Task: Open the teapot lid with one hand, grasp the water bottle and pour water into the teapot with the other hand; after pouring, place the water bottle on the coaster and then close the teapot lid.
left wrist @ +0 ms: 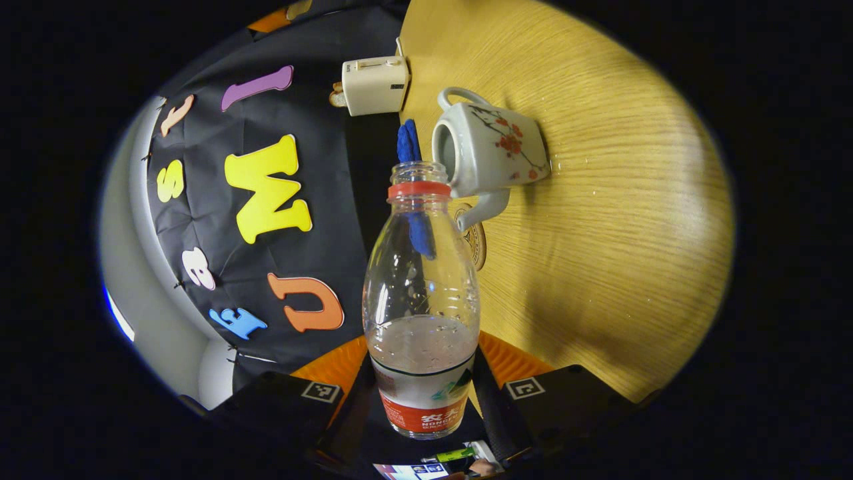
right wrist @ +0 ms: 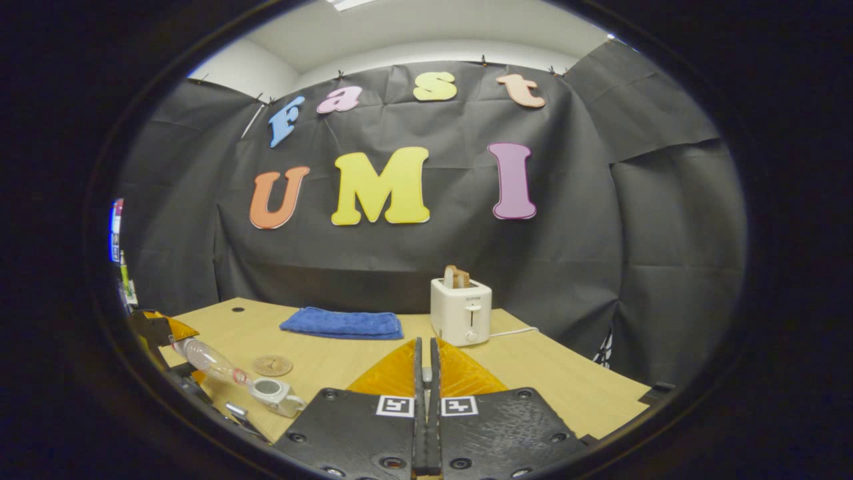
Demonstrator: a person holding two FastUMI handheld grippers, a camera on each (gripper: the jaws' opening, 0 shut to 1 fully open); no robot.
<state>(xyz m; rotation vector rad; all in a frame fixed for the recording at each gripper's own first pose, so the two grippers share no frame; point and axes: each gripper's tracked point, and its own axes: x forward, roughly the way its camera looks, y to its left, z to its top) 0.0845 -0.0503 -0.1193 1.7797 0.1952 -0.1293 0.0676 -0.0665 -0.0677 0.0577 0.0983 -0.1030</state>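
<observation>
Clear plastic is showing in the left gripper view: the water bottle [left wrist: 421, 300] is sitting between the two fingers of the left claw [left wrist: 423, 393], which is pinching it low, at the label. The bottle is uncapped and tipped, its mouth just beside the open top of the teapot [left wrist: 490, 150]; only a little water is lying in it. The white teapot is standing on the wooden surface [left wrist: 600, 233], with the round coaster [left wrist: 474, 237] just beside its spout. A toaster [left wrist: 374, 85] is standing at the far edge.

In the right gripper view, the right claw [right wrist: 424, 373] is pressed together; whether the lid is between the fingers I cannot tell. At the left edge of the surface the bottle [right wrist: 210, 363] is leaning over the teapot [right wrist: 273, 393], and the coaster [right wrist: 272, 365] is lying near them. A blue towel [right wrist: 343, 323] is lying near the far edge.

I am judging the bottle light and thin-walled, so it is denting easily; the grip on the label part seems safest. The teapot looks like glazed ceramic, fragile and slippery.
</observation>
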